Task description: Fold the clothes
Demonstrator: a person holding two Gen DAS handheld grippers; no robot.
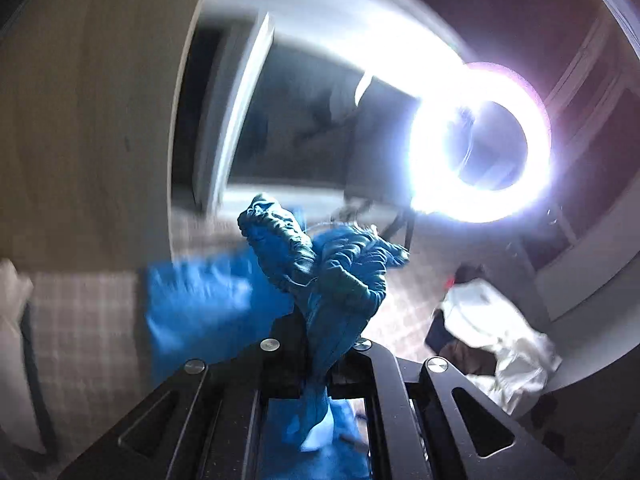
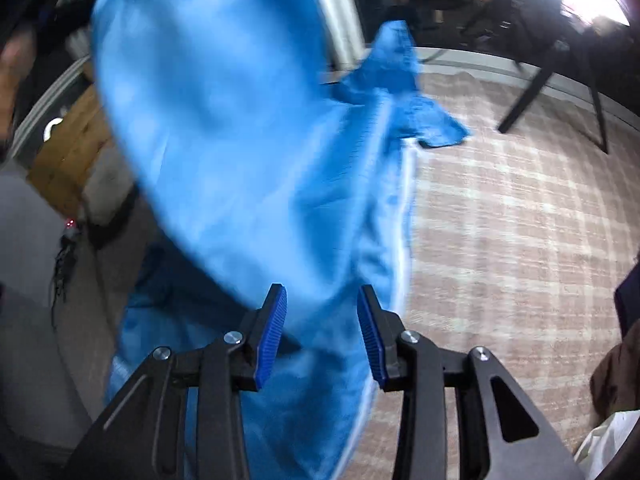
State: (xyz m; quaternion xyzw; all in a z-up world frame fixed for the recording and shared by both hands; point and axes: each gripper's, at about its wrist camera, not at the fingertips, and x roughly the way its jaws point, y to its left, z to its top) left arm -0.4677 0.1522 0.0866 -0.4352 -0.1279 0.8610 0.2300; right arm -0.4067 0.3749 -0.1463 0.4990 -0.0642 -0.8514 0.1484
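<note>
Left gripper (image 1: 320,360) is clamping down hard on a bunched wad of the blue garment (image 1: 316,276); the cloth is squeezing up out between the jaws in a crumpled knot and the rest is trailing off blurry to the left and hanging down below; behind it a ring light (image 1: 480,144) is blasting the lens and a white heap of clothes (image 1: 500,344) is lying on the plaid rug (image 1: 80,320) off to the right.

Right gripper (image 2: 322,336) is sitting wide open, blue pads (image 2: 274,332) well apart; the garment is hanging in front of it and draping past the gap, but I can't tell if any cloth is actually lying between the pads; nothing is being pinched there for sure.

So progress-wise I'd say this is barely getting going; the garment is up in the air, held by one scrunched corner, not spread flat, no fold showing anywhere; still left, as I'm reading it: getting a second grip, laying it out on the rug, doing the folds, then tackling that heap.
</note>
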